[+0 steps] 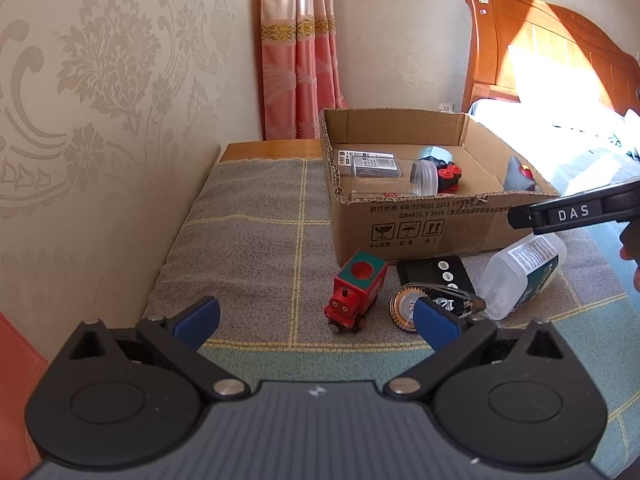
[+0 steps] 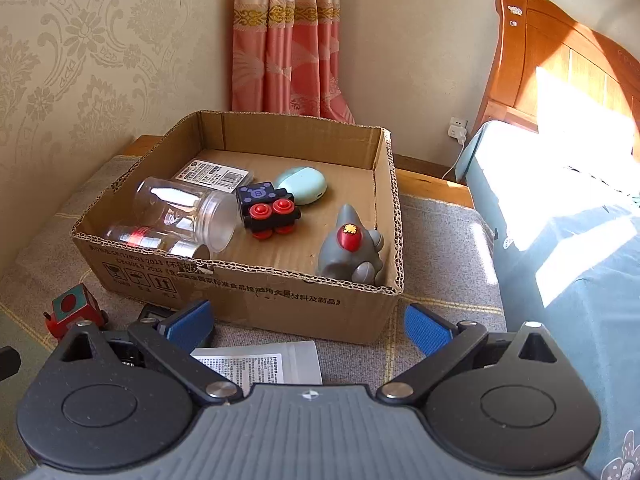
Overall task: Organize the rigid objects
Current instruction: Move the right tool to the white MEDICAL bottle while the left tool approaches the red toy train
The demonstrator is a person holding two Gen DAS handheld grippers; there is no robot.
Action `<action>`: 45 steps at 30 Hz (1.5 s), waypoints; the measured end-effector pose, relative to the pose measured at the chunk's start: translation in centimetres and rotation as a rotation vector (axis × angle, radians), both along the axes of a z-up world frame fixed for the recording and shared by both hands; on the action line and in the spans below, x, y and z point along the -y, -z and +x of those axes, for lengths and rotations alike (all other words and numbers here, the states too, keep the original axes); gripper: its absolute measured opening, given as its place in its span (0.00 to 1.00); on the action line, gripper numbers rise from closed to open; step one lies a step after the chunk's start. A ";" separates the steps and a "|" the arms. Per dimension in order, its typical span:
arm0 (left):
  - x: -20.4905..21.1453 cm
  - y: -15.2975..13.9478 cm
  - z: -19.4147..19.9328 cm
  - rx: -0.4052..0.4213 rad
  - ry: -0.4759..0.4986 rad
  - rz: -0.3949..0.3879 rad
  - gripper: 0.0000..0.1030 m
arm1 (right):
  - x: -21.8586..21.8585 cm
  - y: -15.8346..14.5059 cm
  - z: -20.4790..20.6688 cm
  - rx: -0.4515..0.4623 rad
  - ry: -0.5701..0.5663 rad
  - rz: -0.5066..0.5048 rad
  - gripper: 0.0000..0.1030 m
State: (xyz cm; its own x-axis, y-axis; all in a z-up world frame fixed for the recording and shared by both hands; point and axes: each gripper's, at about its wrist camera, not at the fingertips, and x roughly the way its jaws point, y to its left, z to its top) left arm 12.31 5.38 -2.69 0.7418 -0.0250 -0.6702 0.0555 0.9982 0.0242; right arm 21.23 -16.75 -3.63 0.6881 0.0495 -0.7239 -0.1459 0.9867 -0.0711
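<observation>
A cardboard box (image 1: 416, 224) (image 2: 280, 304) stands on a grey checked cloth. Inside lie a clear jar (image 2: 188, 212), a black toy with red buttons (image 2: 268, 210), a grey toy figure (image 2: 352, 252), a mint case (image 2: 302, 184) and a flat packet (image 2: 216, 174). In front of the box a red toy train (image 1: 354, 292) (image 2: 70, 310), a black remote (image 1: 436, 274), a tape dispenser (image 1: 432, 306) and a white bottle (image 1: 520, 280) (image 2: 264, 362) lie on the cloth. My left gripper (image 1: 316, 320) is open, just short of the train. My right gripper (image 2: 308, 330) is open above the bottle.
A patterned wall runs along the left and a pink curtain (image 1: 300, 52) hangs behind the box. A wooden headboard (image 2: 560, 64) and a sunlit bed (image 2: 568, 216) lie to the right. The right gripper's body (image 1: 576, 212) shows at the left view's right edge.
</observation>
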 end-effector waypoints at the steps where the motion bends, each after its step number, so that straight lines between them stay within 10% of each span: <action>1: 0.0 0.0 0.0 0.001 0.001 0.000 0.99 | -0.1 0.3 0.2 -0.003 0.006 -0.002 1.00; 45: 1.2 2.3 5.0 -0.044 -0.038 0.111 0.99 | 3.1 6.7 -8.9 -0.055 -0.157 0.017 1.00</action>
